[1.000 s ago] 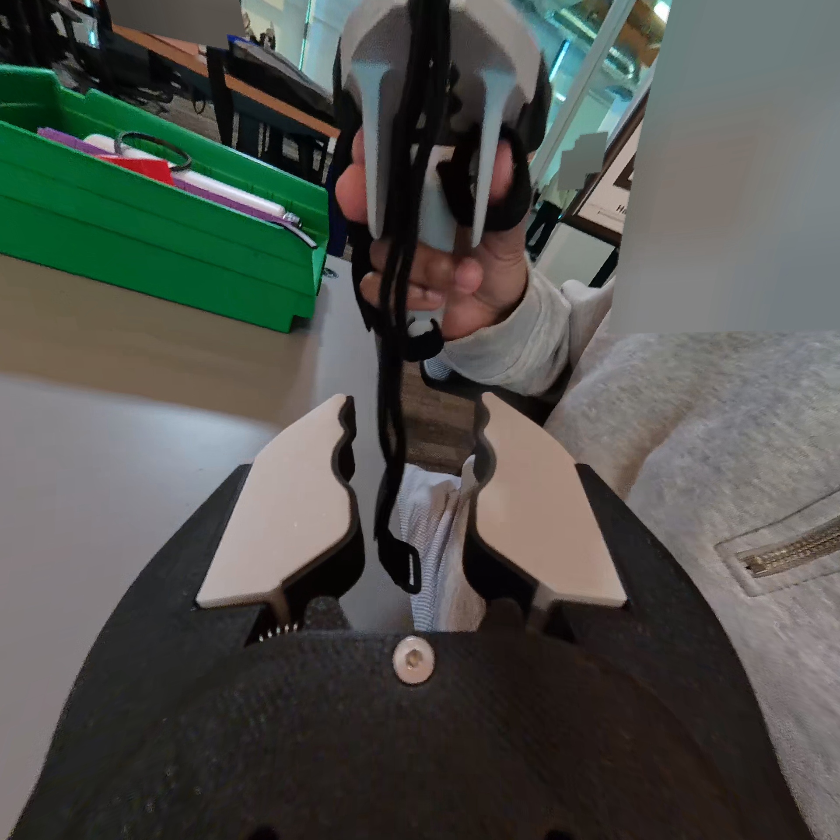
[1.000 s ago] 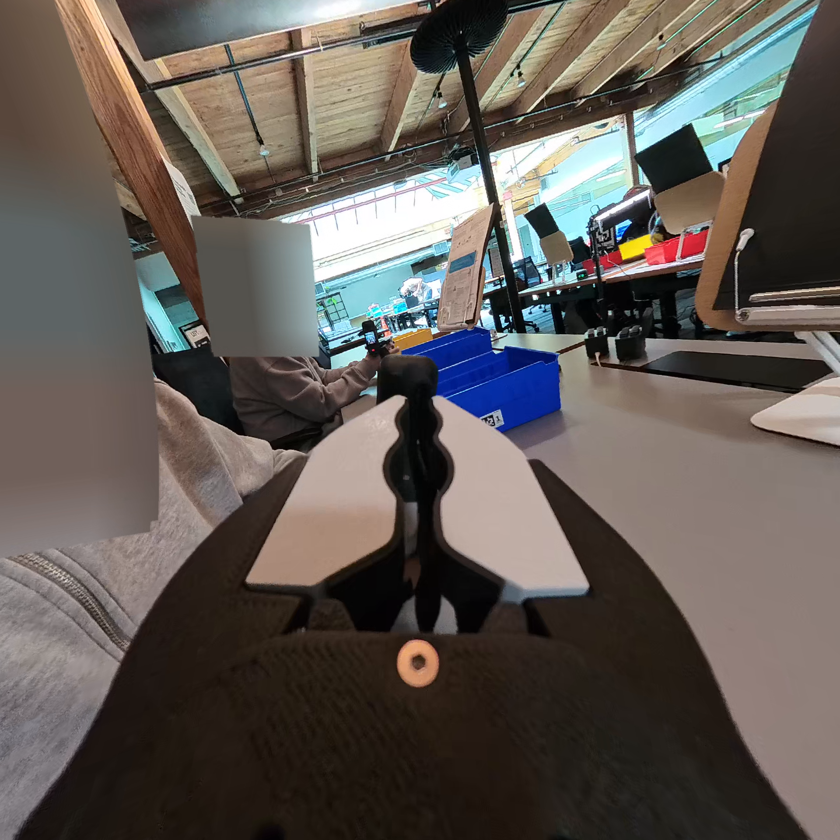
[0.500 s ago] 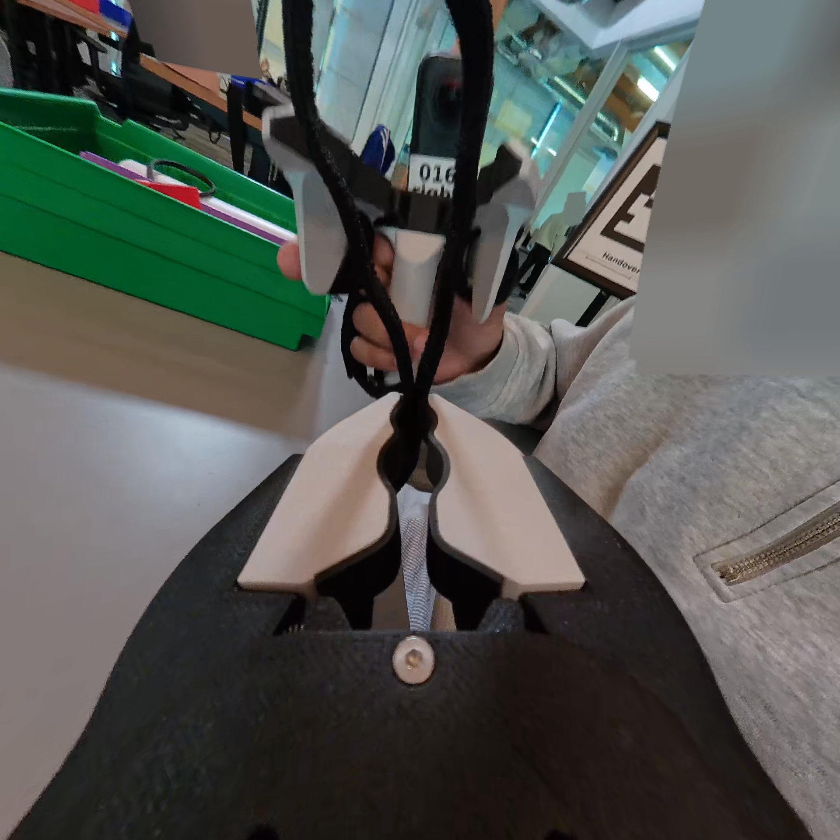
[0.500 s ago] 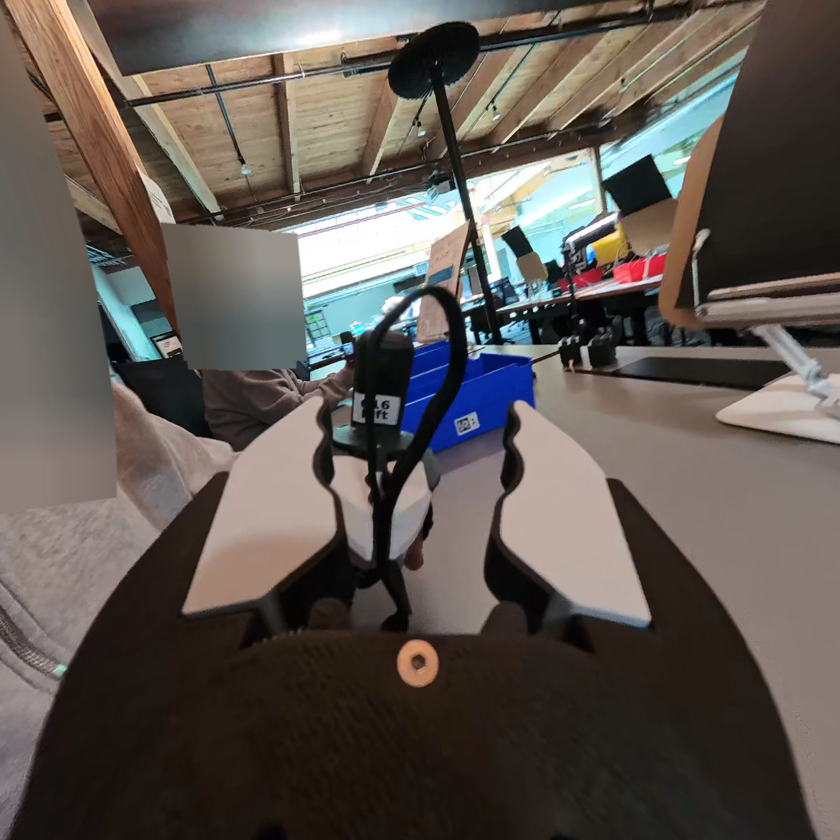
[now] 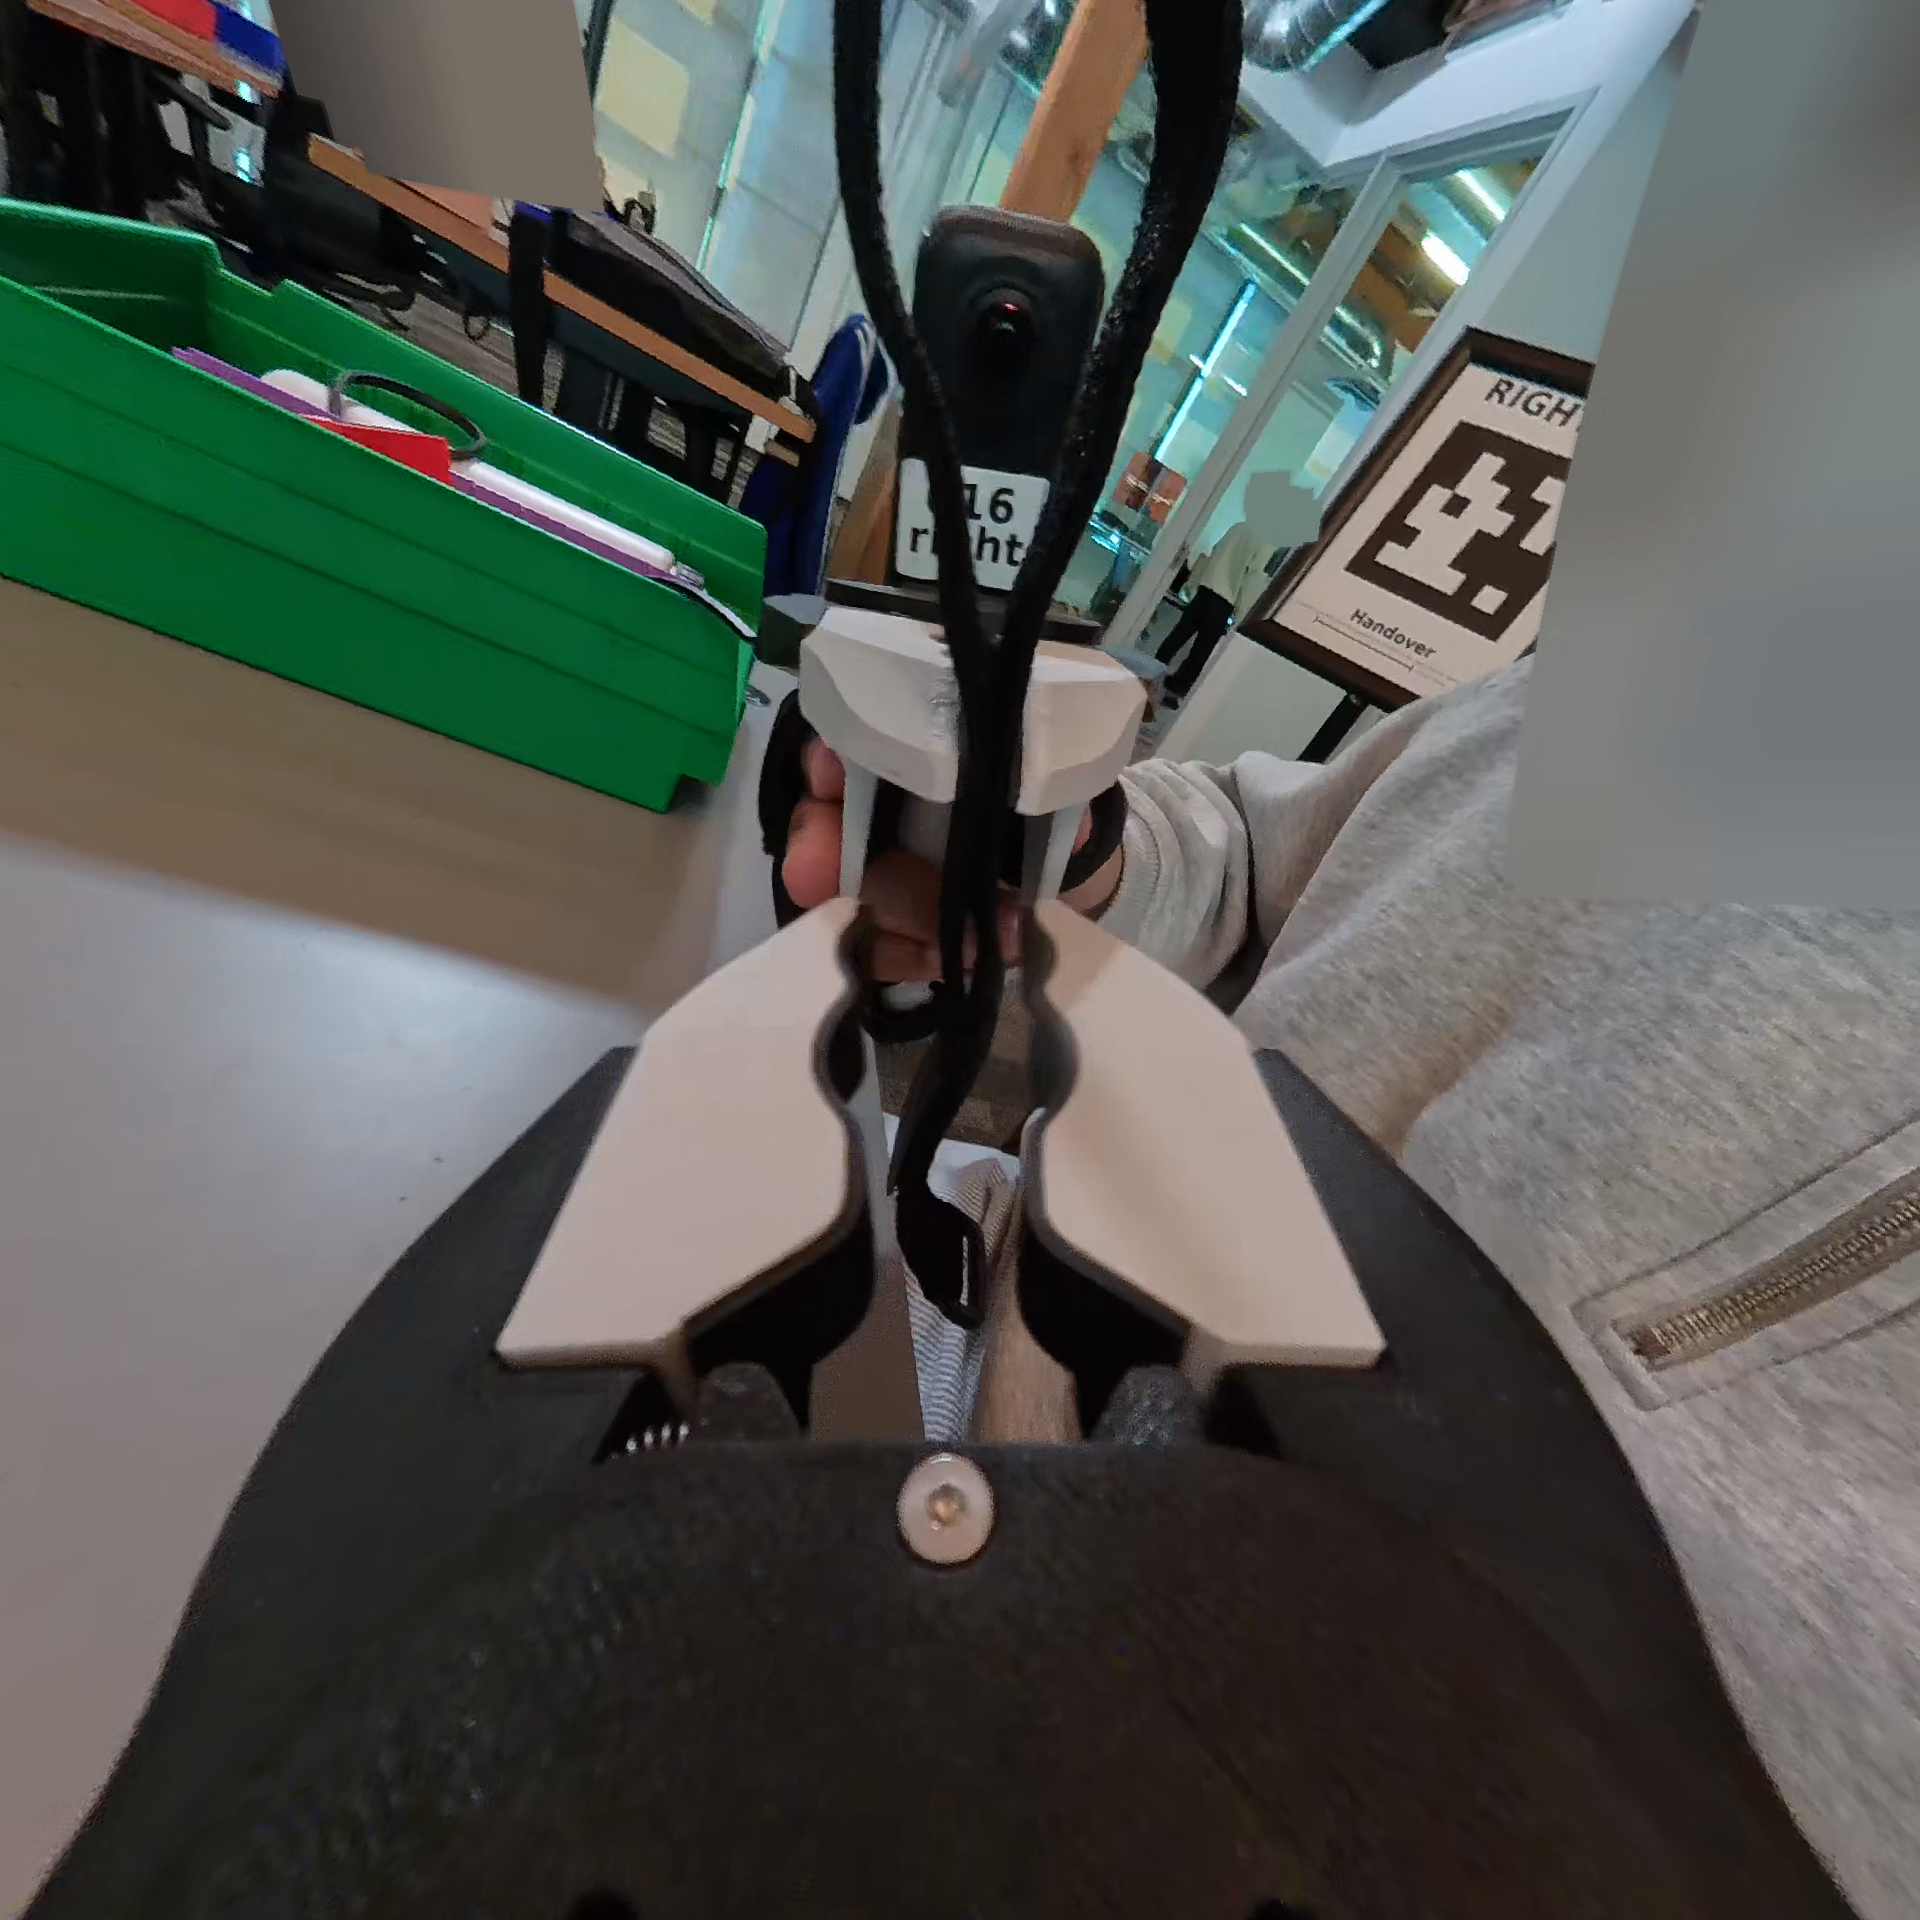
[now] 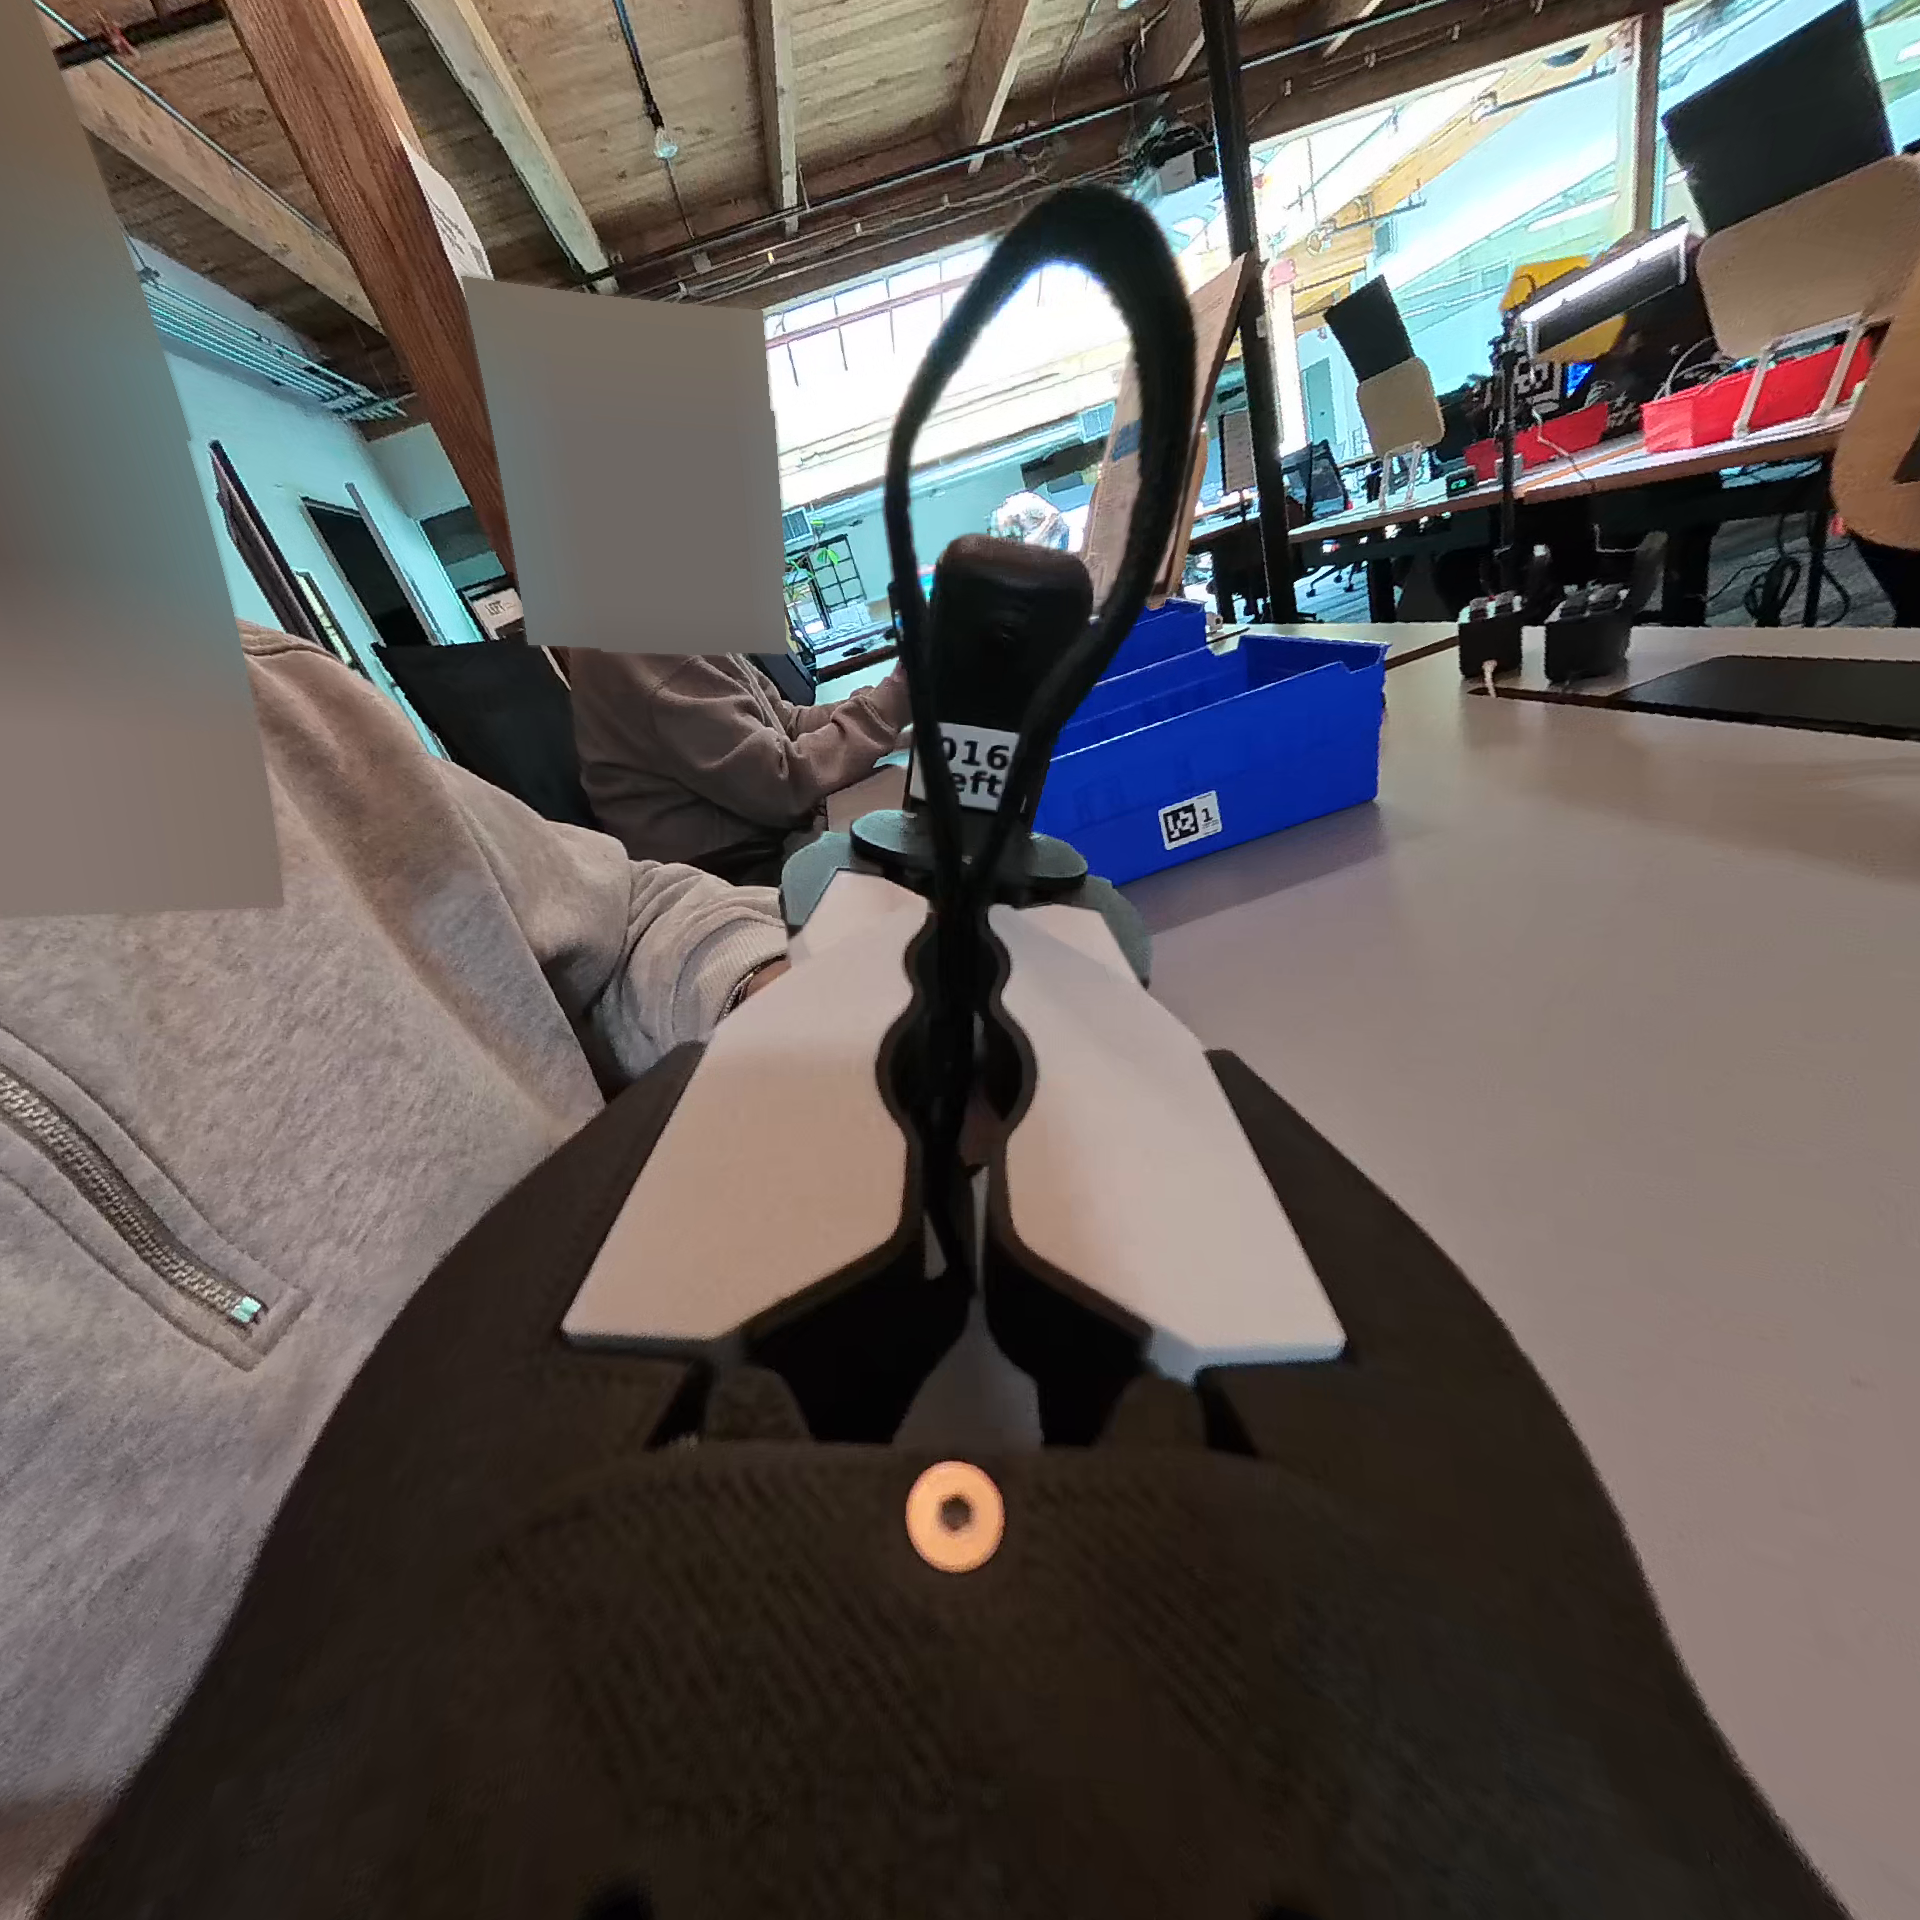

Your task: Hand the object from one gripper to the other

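Observation:
The object is a black looped strap (image 5: 971, 831). In the left wrist view it hangs down between my left gripper's (image 5: 945, 925) fingers, which stand apart and do not pinch it. My right gripper (image 5: 977, 717) faces me just beyond, with its white fingers pinched on the strap. In the right wrist view my right gripper (image 6: 956, 925) is shut on the strap (image 6: 1153, 416), whose loop stands up above the fingertips. The left gripper's camera (image 6: 1003, 644) shows right behind it. Both grippers are held in the air beside the table edge.
A green bin (image 5: 364, 582) with small items sits on the grey table (image 5: 260, 1039) at the left. A blue bin (image 6: 1226, 748) stands on the table (image 6: 1558, 1039). The holder's grey sweatshirt (image 5: 1558, 1143) is close. Another person (image 6: 707, 748) sits behind. My two grippers' fingertips are within a few centimetres of each other.
One second ago the right gripper held the strap and the left was open. Half a second ago the left was shut on it and the right open. Now the right holds it again and the left has opened.

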A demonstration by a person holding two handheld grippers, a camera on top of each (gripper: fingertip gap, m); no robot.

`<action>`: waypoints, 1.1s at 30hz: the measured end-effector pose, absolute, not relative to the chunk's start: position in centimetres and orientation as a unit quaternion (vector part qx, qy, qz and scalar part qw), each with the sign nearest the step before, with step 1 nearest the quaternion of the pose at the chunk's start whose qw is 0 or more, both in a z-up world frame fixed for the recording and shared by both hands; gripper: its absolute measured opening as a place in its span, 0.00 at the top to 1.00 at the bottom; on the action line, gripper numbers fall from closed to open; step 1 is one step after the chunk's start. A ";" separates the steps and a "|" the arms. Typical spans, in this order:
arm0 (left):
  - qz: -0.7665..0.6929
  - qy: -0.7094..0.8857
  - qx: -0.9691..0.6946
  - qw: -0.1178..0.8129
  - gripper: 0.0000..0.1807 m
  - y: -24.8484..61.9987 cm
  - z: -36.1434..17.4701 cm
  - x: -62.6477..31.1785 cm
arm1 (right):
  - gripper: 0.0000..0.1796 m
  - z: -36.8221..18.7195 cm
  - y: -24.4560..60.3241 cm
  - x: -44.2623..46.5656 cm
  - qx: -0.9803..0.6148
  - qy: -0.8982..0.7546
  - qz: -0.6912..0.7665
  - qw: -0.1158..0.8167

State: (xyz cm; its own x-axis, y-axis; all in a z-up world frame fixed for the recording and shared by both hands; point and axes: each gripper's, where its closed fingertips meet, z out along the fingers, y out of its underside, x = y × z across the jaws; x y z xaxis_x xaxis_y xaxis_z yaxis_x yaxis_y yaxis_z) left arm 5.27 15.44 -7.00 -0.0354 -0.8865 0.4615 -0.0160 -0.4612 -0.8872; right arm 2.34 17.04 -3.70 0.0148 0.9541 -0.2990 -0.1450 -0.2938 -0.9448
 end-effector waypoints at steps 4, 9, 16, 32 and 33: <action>-0.618 0.354 -0.590 0.381 0.71 16.2 -6.2 4.9 | 0.97 -4.3 17.4 2.6 -0.554 -0.380 0.579 0.462; -0.630 0.332 -0.564 0.417 0.72 16.8 -4.0 3.7 | 0.97 -6.1 17.0 2.0 -0.582 -0.404 0.561 0.428; -0.630 0.359 -0.565 0.395 0.96 15.9 -3.8 3.6 | 0.96 -6.6 15.5 1.0 -0.576 -0.431 0.563 0.407; -0.655 0.285 -0.516 0.472 0.98 17.6 0.9 -0.3 | 0.69 -9.0 16.1 0.0 -0.594 -0.397 0.584 0.384; -0.652 0.289 -0.516 0.475 0.98 17.5 1.0 -0.2 | 0.73 -9.0 15.8 -0.2 -0.590 -0.403 0.585 0.384</action>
State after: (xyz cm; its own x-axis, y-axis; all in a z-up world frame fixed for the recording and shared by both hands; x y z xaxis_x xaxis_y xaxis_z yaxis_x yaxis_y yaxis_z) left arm -0.24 17.51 1.01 -0.0178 -0.9171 0.3982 0.3212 -0.3824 -0.8664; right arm -0.18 15.80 -8.96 -0.0086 0.9248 -0.3804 0.0269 -0.3801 -0.9246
